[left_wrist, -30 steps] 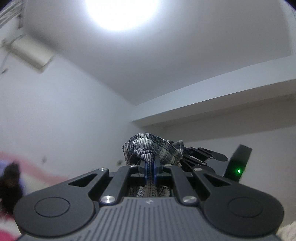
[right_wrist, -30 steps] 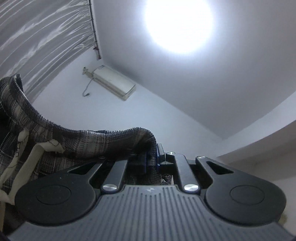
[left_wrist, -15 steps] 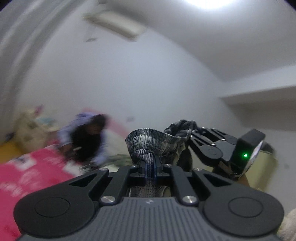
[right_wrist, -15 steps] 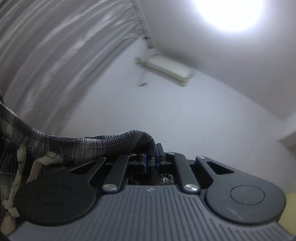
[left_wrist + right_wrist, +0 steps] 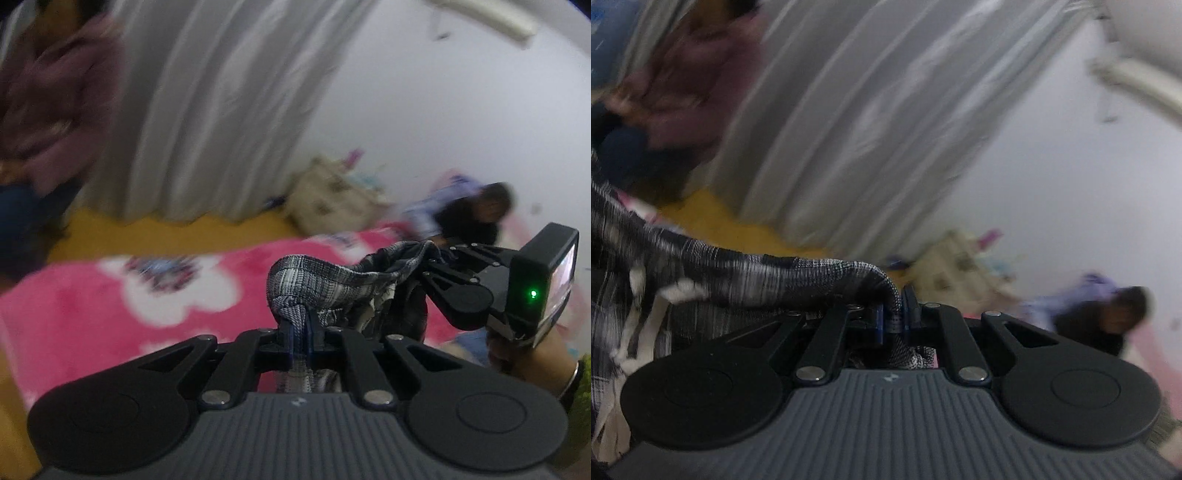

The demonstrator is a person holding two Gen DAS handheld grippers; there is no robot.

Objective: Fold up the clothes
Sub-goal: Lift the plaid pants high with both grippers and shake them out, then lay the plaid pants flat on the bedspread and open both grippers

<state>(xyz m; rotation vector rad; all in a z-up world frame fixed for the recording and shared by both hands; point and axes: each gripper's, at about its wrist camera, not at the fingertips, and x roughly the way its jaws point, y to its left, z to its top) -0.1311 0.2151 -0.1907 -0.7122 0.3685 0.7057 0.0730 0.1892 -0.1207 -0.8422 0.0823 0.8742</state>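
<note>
A grey and black plaid garment stretches between my two grippers. My left gripper is shut on a bunched edge of it, low in the middle of the left wrist view. To the right in that same view, the right gripper pinches the far end of the cloth, a hand holding it below. Seen from the right wrist, my right gripper is shut on the plaid garment, which runs off to the left with a pale drawstring hanging from it. Both views are blurred by motion.
A pink blanket with white flowers covers a yellow floor below. Pale curtains hang behind. One person in purple stands at far left; another crouches by the wall near a beige bag.
Both grippers swung down from facing the ceiling and its lamp to facing the floor, blanket and curtains, keeping the plaid garment pinched between them.
</note>
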